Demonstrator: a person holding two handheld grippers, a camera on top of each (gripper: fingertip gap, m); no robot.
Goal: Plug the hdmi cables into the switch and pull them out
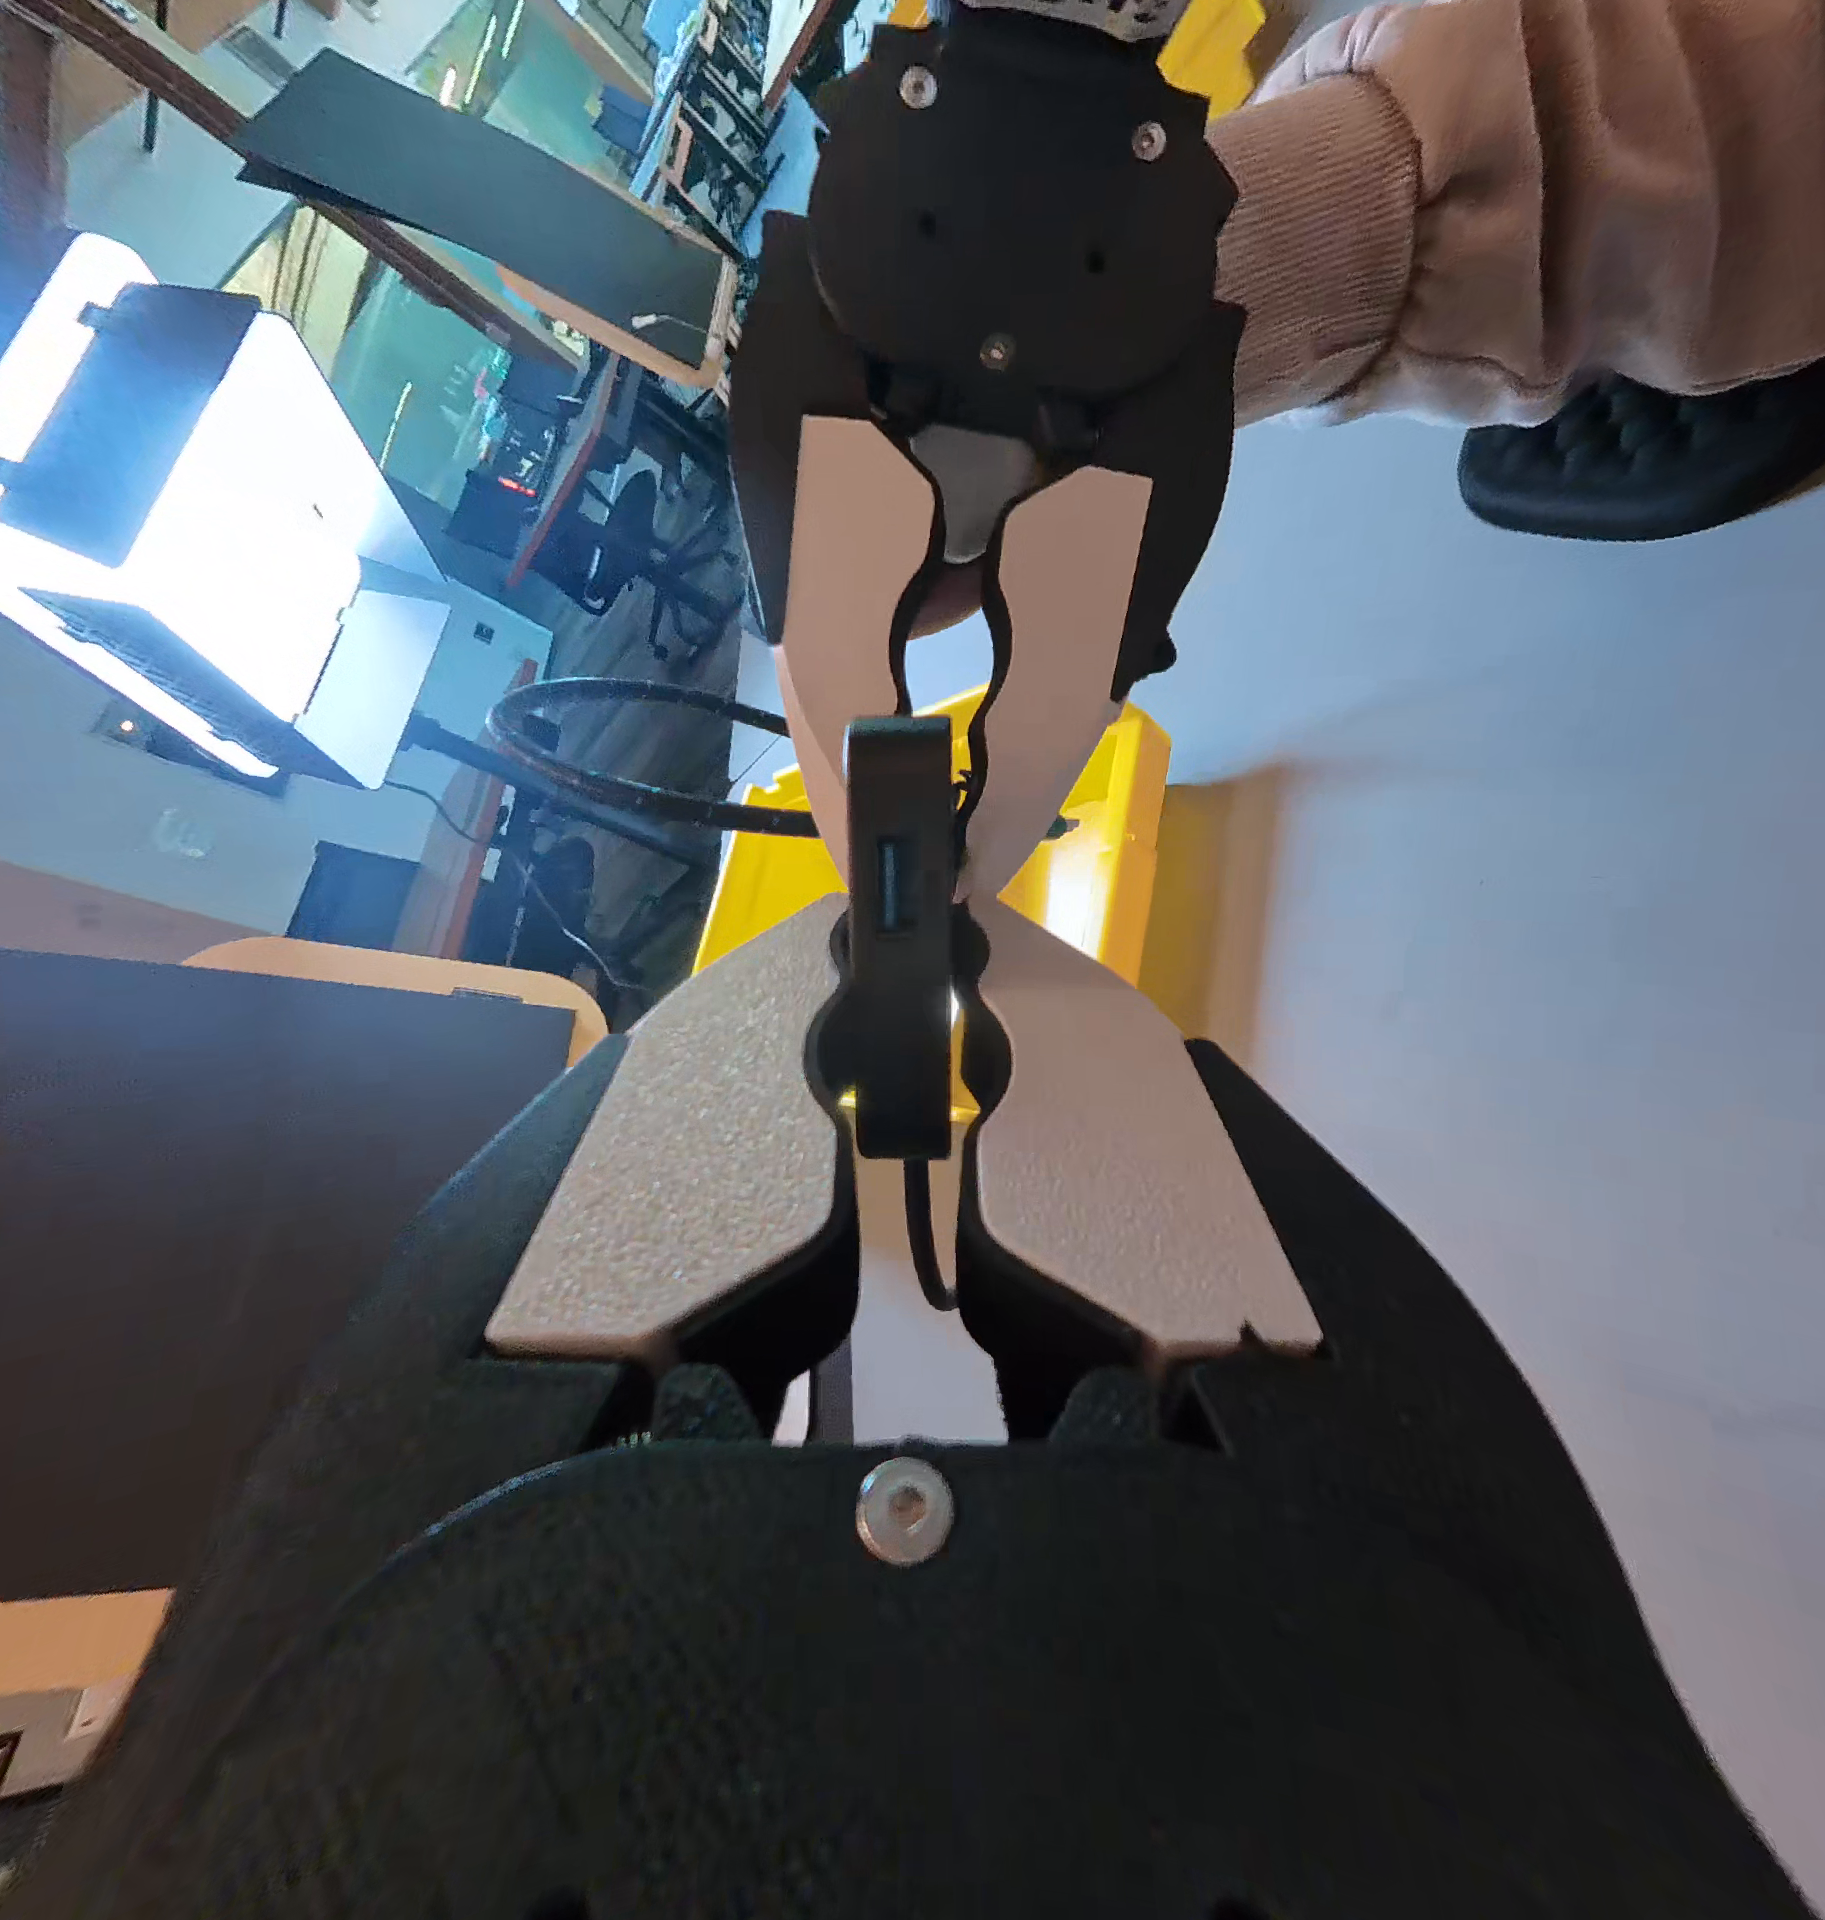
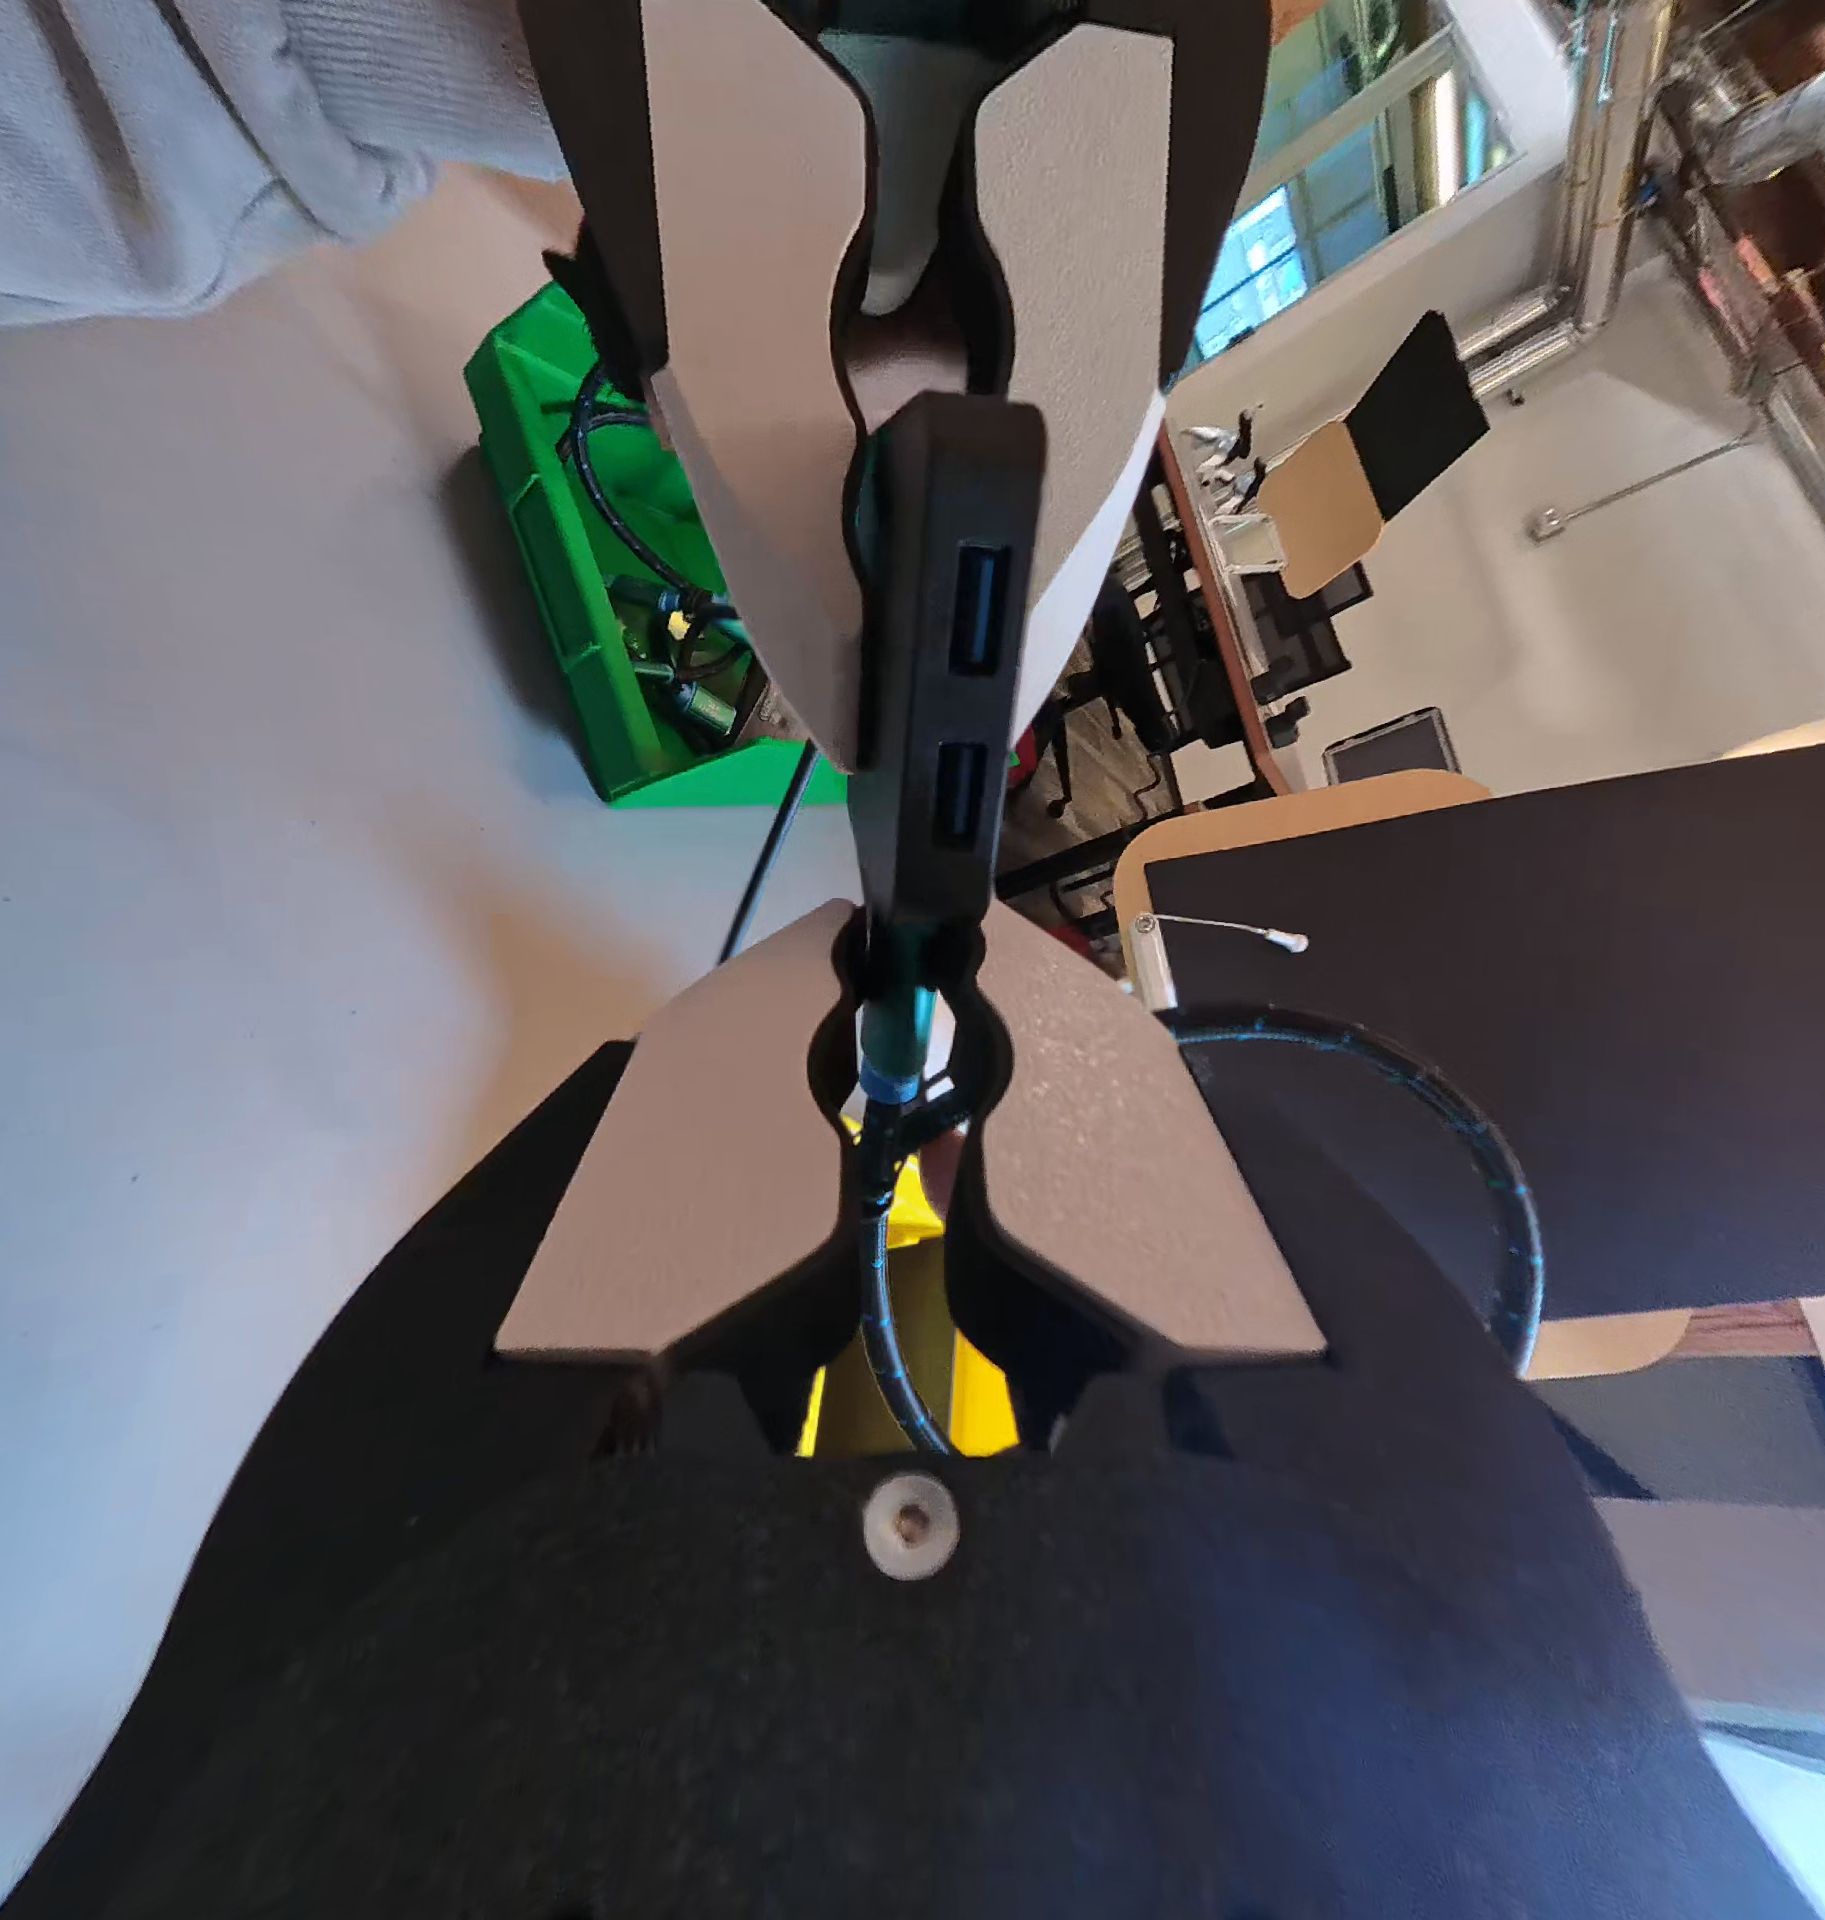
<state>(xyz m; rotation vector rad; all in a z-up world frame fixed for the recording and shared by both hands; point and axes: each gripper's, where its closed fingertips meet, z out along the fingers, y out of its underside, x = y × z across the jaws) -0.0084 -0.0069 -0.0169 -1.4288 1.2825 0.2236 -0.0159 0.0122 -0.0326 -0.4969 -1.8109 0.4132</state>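
The black switch [image 1: 897, 1081] is clamped between the fingers of my left gripper [image 1: 903, 925], which is shut on it above the white table. A thin black lead [image 1: 923, 1236] hangs from the switch's near end. My right gripper [image 1: 939, 831] faces it from above. In the right wrist view my right gripper [image 2: 913, 935] is shut on a teal HDMI plug [image 2: 892, 1029] with a black braided cable [image 2: 882, 1278]. The plug meets the near end of the switch [image 2: 934, 499] and looks seated in it. The left gripper [image 2: 934, 727] holds the switch from the far side.
A green bin [image 2: 575, 582] holding several cables stands on the table [image 2: 212, 831]. A yellow bin [image 1: 1095, 831] is below the grippers. The braided cable loops off the table's edge [image 2: 1459, 1122]. Black-topped tables [image 2: 1510, 987] and chairs stand nearby. A person's sleeve [image 1: 1510, 208] is behind the right gripper. Both grippers' tips are close together, under 4 cm apart.
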